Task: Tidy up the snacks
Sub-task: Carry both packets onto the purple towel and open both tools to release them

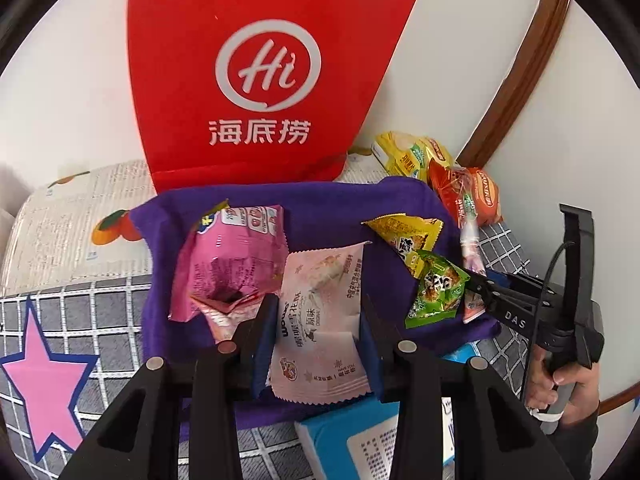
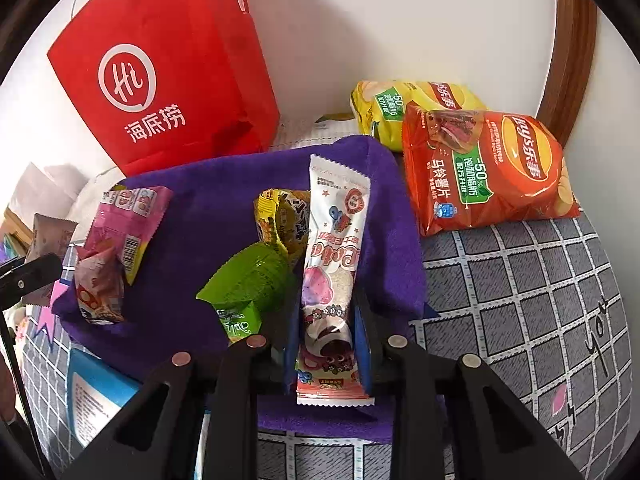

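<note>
My left gripper (image 1: 318, 304) is shut on a pale pink snack packet (image 1: 320, 272), held over the near edge of a purple cloth (image 1: 328, 208). On the cloth lie a bright pink packet (image 1: 228, 252), a yellow packet (image 1: 408, 232) and a green packet (image 1: 436, 288). My right gripper (image 2: 326, 300) is shut on a long white stick packet (image 2: 336, 216) printed with a pink bear. That packet points out over the cloth, beside the green packet (image 2: 248, 280) and the yellow one (image 2: 280, 216). In the left wrist view the right gripper (image 1: 476, 280) comes in from the right, a hand (image 1: 560, 384) on its handle.
A red paper bag (image 1: 264, 72) stands against the white wall behind the cloth. An orange chip bag (image 2: 488, 172) and a yellow chip bag (image 2: 404, 108) lie at the back right on the grey checked bedding (image 2: 520, 300). A blue box (image 1: 360, 440) sits under the cloth's near edge.
</note>
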